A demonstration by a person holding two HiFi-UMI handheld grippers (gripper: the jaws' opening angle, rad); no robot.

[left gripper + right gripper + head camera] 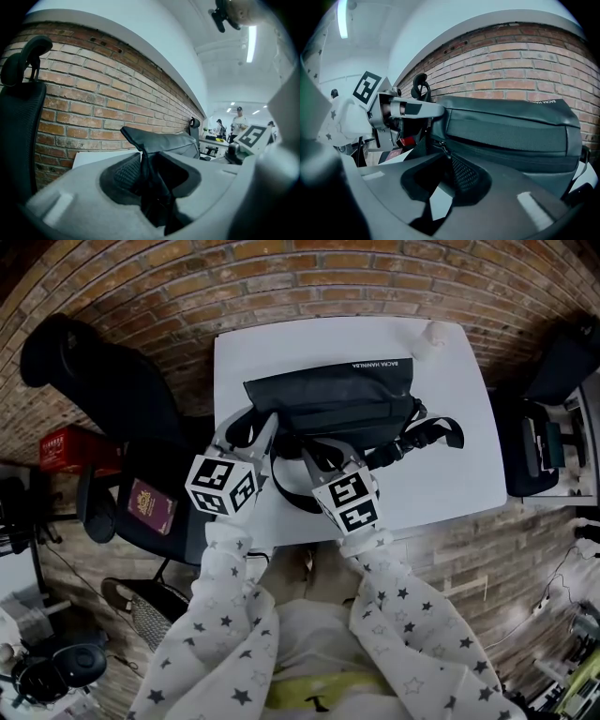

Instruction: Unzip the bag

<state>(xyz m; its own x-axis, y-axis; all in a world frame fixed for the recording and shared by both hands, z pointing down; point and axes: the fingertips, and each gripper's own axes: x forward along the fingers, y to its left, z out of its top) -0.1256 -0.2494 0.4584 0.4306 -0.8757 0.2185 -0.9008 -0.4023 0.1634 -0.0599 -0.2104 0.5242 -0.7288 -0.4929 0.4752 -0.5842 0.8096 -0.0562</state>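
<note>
A black bag [328, 404] lies across the middle of the white table [450, 474], its strap [441, 432] trailing off to the right. My left gripper [255, 432] is at the bag's left end. In the left gripper view the left gripper [150, 187] is shut on a pinched fold of the bag [164, 143]. My right gripper [314, 460] is at the bag's near side, just right of the left one. In the right gripper view the zipper pull [442, 146] sits at the left end of the bag [511, 136] and runs down into the right gripper [445, 173], which is shut on it.
A black office chair [103, 381] stands left of the table, with a dark red booklet [152, 505] on its seat. A red box [70, 448] is further left. Another chair [553, 427] stands at the right. A small white object [433, 334] sits on the table's far right corner. A brick wall [93, 93] is behind.
</note>
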